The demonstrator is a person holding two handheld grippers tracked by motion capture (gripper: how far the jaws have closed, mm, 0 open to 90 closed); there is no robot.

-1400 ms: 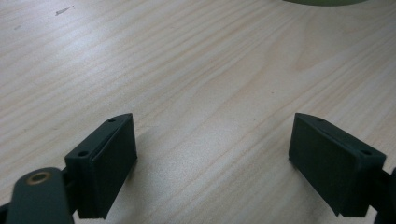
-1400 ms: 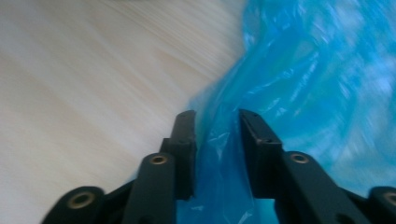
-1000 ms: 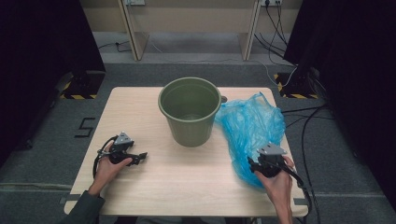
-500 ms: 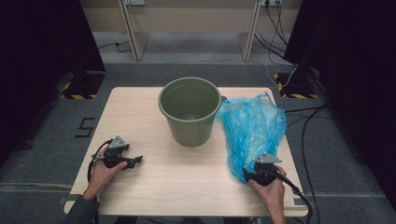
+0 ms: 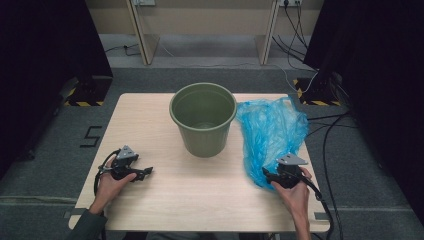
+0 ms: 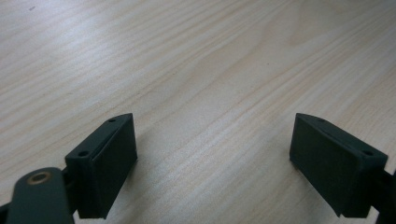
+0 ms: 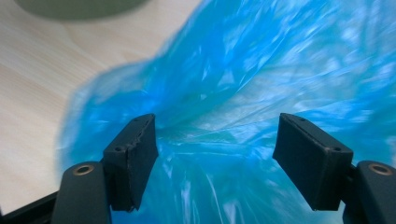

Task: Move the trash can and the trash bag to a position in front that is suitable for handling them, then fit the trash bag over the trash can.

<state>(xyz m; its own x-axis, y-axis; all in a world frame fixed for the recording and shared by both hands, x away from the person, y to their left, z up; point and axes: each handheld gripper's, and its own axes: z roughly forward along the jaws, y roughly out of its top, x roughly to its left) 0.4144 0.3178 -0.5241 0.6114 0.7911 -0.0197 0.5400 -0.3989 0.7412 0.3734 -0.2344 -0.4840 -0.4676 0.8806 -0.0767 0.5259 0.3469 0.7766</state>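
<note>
A pale wooden table [image 5: 165, 195] stands on grey carpet [image 5: 45, 165], dark curtains [image 5: 45, 45] at both sides.

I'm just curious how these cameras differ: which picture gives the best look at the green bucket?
The high view: the green bucket stands whole on the table, open top visible, beside the blue bag. The right gripper view catches just a blurred sliver of it; the left gripper view looks at bare wood.

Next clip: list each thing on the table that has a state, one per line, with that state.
Bucket: upright, open top, looks empty.
Bag: crumpled, lying flat on the table right of the bucket, not yet gripped.
Left gripper: jaws open over bare wood, nothing between them.
Right gripper: jaws open wide at the bag's near end, blue plastic between them, pads not pressing on it.
</note>
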